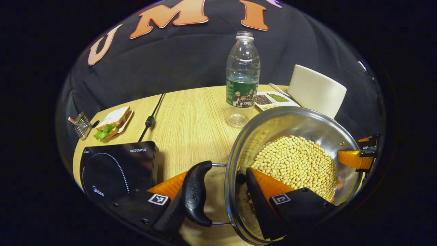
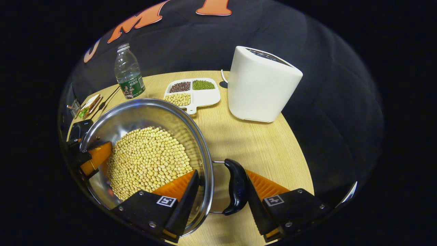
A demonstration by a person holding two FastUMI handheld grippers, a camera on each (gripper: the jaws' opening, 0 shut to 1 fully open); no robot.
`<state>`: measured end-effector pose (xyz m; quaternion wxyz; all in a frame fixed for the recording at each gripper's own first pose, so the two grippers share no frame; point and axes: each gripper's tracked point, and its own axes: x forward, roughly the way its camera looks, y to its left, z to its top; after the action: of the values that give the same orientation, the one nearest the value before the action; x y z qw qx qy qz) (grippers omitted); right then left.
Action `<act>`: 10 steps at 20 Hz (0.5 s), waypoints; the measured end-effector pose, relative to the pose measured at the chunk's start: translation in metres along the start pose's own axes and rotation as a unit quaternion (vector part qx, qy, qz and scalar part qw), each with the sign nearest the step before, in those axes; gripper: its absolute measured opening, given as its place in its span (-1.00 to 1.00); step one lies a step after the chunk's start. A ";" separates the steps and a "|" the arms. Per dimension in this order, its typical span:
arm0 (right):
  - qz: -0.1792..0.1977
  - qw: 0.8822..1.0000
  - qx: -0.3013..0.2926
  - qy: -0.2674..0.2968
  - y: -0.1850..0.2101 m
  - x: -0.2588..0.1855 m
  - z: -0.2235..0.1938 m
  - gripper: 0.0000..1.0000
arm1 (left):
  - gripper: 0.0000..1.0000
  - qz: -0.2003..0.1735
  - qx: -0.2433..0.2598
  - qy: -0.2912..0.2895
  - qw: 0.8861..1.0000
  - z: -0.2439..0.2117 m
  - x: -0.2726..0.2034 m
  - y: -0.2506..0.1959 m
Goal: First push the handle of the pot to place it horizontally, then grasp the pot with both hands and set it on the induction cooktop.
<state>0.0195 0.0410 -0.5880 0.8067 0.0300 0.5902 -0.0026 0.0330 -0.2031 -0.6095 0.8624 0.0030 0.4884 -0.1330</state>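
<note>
A steel pot [image 1: 293,119] half full of soybeans [image 1: 297,160] sits between both grippers, to the right of the black induction cooktop [image 1: 116,171]. My left gripper [image 1: 220,172] clamps one side: one finger is against the outside of the black handle [image 1: 196,193], the other against the inner wall. My right gripper [image 2: 221,173] clamps the opposite side of the pot [image 2: 136,112] the same way, around its handle [image 2: 235,186]. Each gripper shows across the beans in the other's view, the right gripper [image 1: 358,157] and the left gripper [image 2: 92,157]. Whether the pot rests on the table, I cannot tell.
On the wooden table [image 1: 191,116] stand a clear bottle [image 1: 242,82], a white appliance [image 2: 261,85] and a divided dish of beans [image 2: 194,92] behind the pot. A sandwich on a plate [image 1: 112,121], a small metal tool [image 1: 81,124] and a black cable [image 1: 150,119] lie beyond the cooktop.
</note>
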 end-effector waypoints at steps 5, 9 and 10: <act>0.004 1.000 0.028 -0.002 0.000 -0.003 0.000 0.48 | 0.84 -0.003 -0.019 -0.021 1.000 0.010 0.002 0.003; 0.007 0.999 0.031 -0.021 0.003 -0.008 0.002 0.25 | 0.60 0.001 -0.042 -0.009 0.999 0.005 -0.003 0.006; 0.008 0.999 0.034 -0.022 0.005 -0.011 0.002 0.25 | 0.65 0.003 -0.043 -0.009 0.999 0.006 -0.006 0.008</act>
<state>0.0178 0.0456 -0.5767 0.8179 0.0618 0.5718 -0.0167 0.0368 -0.1951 -0.6028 0.8668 -0.0336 0.4855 -0.1090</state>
